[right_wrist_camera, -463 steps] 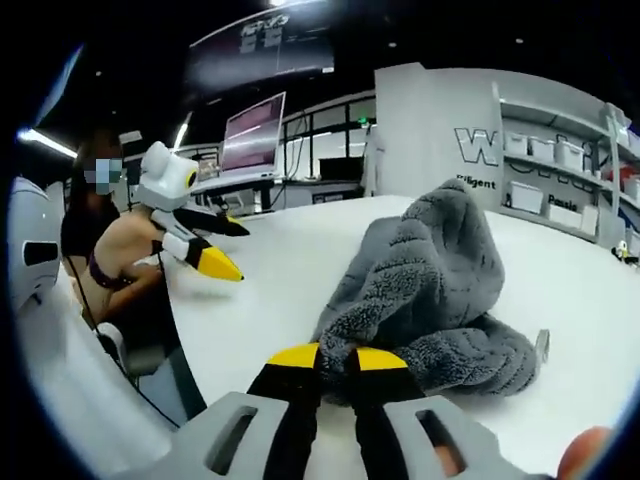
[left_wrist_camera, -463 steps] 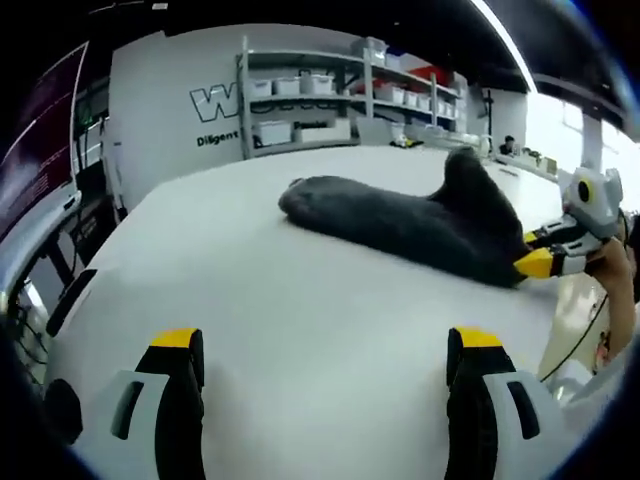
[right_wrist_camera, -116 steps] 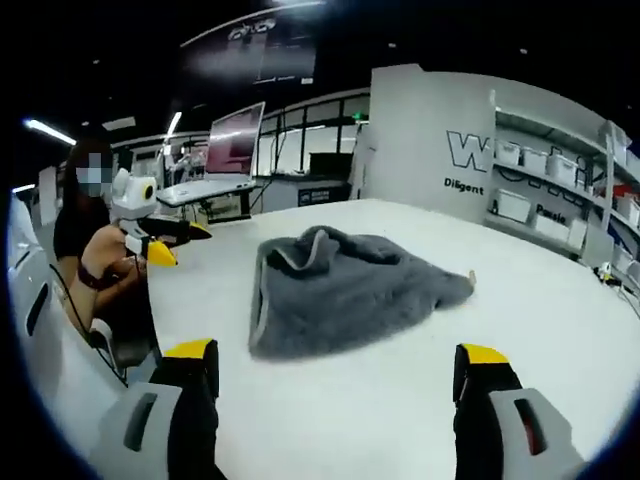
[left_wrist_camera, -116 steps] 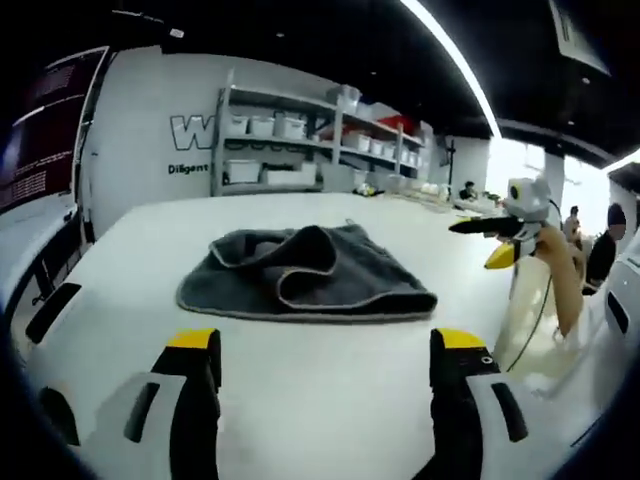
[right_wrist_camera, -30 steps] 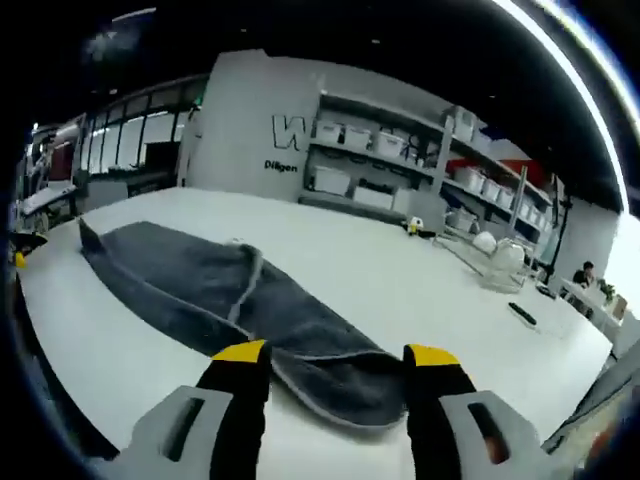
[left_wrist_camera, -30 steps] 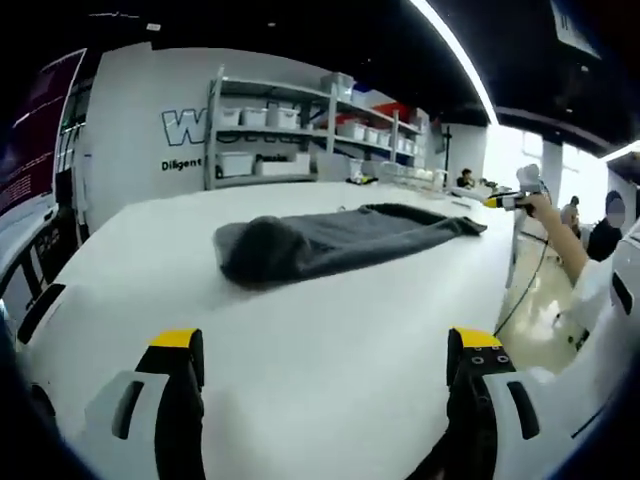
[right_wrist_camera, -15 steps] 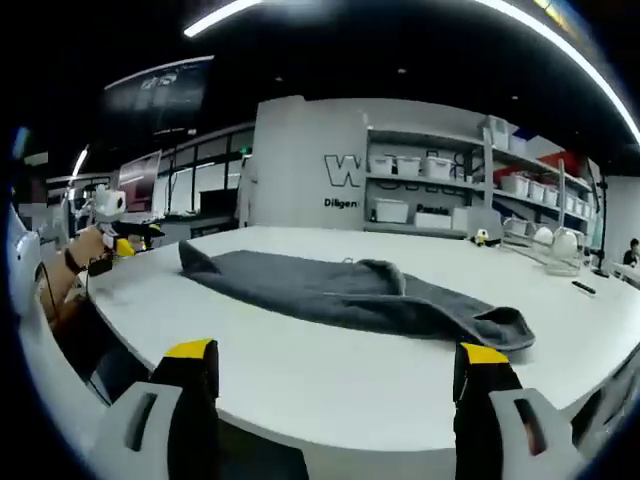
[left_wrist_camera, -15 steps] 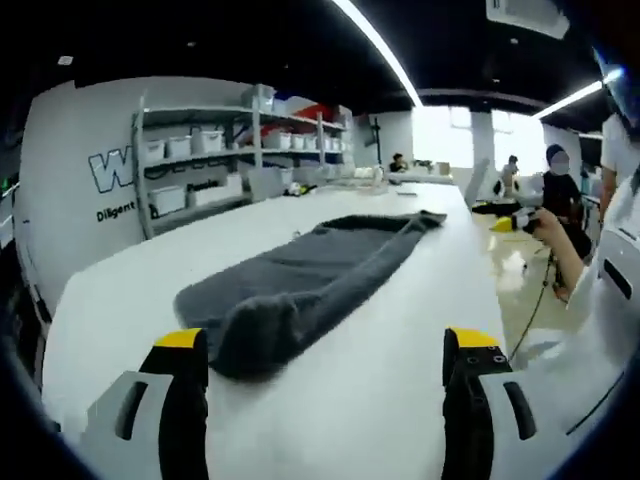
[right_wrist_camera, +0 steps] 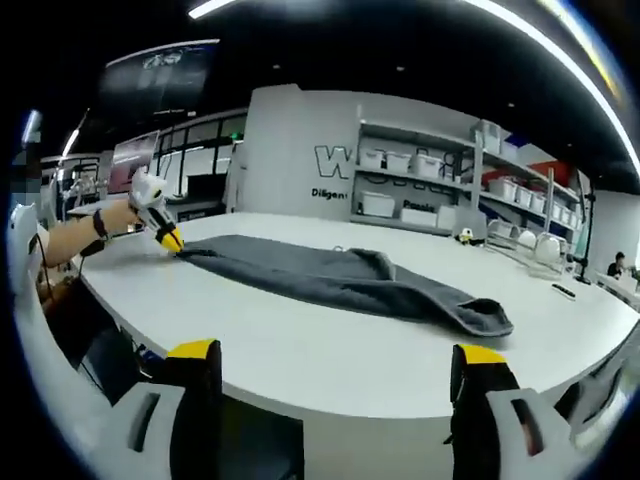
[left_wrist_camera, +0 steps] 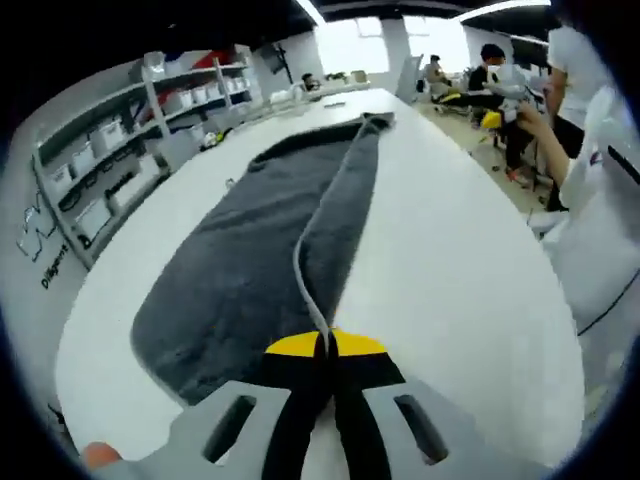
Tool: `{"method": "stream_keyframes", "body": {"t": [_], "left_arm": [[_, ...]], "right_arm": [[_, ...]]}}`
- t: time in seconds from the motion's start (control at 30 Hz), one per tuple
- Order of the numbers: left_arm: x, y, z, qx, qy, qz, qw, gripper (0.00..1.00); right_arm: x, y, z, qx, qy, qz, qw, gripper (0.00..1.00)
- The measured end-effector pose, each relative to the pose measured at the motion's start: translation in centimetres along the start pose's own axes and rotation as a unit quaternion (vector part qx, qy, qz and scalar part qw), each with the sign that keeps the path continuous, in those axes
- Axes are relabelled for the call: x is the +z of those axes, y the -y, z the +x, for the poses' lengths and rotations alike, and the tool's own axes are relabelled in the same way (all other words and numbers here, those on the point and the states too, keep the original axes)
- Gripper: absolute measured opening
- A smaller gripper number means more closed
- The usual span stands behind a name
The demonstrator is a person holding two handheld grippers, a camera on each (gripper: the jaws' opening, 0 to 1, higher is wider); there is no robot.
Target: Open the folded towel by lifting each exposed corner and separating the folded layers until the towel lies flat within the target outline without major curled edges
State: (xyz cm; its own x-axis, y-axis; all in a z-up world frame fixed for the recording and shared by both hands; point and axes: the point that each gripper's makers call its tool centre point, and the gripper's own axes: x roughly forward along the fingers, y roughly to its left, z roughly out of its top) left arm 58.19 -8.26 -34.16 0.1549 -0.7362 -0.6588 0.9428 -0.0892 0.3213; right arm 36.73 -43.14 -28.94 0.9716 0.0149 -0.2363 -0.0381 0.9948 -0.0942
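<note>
In the left gripper view, we see the left claw point(left_wrist_camera: 325, 345) at the bottom with its yellow-tipped jaws pressed together on the near edge of the towel point(left_wrist_camera: 255, 250). The pale hem of a folded layer rises from between the jaw tips and runs away from us along the length of the towel. The towel is dark grey and lies stretched out long on the white surface point(left_wrist_camera: 450, 260), with one long fold lying over the flat layer on its right side. Its far end reaches a corner near the far edge of the surface. Beyond that edge, at upper right, we see the right claw point(left_wrist_camera: 490, 118) held in a person's hand, well apart from the towel. Shelves point(left_wrist_camera: 110, 130) with bins line the wall at left.

In the right gripper view, we see the right claw point(right_wrist_camera: 335, 355) with its jaws spread wide, holding nothing, over the near edge of the surface point(right_wrist_camera: 300, 350). Farther out, the towel point(right_wrist_camera: 350, 275) lies across the surface as a long strip, its right end bunched into a rounded lump. At its left end, the left claw point(right_wrist_camera: 172, 241) grips the towel's corner. Shelves point(right_wrist_camera: 440, 195) stand behind.
</note>
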Motion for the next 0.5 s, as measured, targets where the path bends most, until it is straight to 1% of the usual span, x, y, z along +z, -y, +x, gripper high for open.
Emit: {"method": "stream_keyframes", "body": {"t": [0.03, 0.07, 0.13, 0.17, 0.2, 0.23, 0.27, 0.33, 0.37, 0.4, 0.43, 0.5], "left_arm": [[0.1, 1.2, -0.3, -0.007, 0.013, 0.013, 0.9998, 0.02], [-0.1, 1.8, -0.6, -0.010, 0.018, 0.011, 0.9997, 0.02], [-1.2, 3.1, -1.4, -0.016, 0.015, -0.007, 0.9997, 0.02], [-1.6, 3.7, -1.6, -0.018, 0.013, -0.007, 0.9997, 0.02], [-1.6, 3.9, -1.5, -0.019, 0.011, -0.007, 0.9997, 0.02], [-2.0, 4.4, -1.8, -0.015, 0.015, -0.019, 0.9996, 0.02], [-2.1, 4.5, -1.8, -0.018, 0.015, -0.020, 0.9995, 0.02], [-2.2, 4.9, -1.9, -0.017, 0.020, -0.049, 0.9985, 0.04], [-2.2, 5.1, -1.9, -0.016, 0.020, -0.068, 0.9974, 0.07], [-2.2, 4.8, -2.1, -0.012, 0.024, -0.082, 0.9963, 0.15], [-1.8, 4.7, -2.3, 0.000, 0.039, -0.098, 0.9945, 0.23], [0.2, 5.0, -2.9, 0.021, 0.086, -0.140, 0.9862, 0.41]], "right_arm": [[0.2, 0.0, 0.0, 0.004, 0.004, 0.002, 1.0000, 0.93], [0.5, 0.1, 0.1, 0.006, 0.008, 0.003, 0.9999, 0.93], [0.9, 0.5, 0.9, 0.003, 0.011, -0.001, 0.9999, 0.93], [0.9, 0.6, 1.4, 0.000, 0.007, -0.006, 1.0000, 0.93], [1.0, 0.7, 1.6, -0.001, 0.006, -0.007, 1.0000, 0.93], [1.1, 0.8, 2.4, -0.005, 0.000, -0.015, 0.9999, 0.93], [1.2, 0.7, 2.9, -0.004, -0.002, -0.022, 0.9998, 0.93], [1.6, 0.4, 3.7, 0.005, -0.003, -0.024, 0.9997, 0.91], [1.8, 0.1, 4.0, 0.014, -0.003, -0.024, 0.9996, 0.91], [2.1, -0.1, 4.2, 0.022, -0.001, -0.029, 0.9993, 0.91], [2.4, -0.1, 4.4, 0.027, 0.003, -0.036, 0.9990, 0.90], [2.9, 0.4, 4.8, 0.031, 0.007, -0.042, 0.9986, 0.87]]}}
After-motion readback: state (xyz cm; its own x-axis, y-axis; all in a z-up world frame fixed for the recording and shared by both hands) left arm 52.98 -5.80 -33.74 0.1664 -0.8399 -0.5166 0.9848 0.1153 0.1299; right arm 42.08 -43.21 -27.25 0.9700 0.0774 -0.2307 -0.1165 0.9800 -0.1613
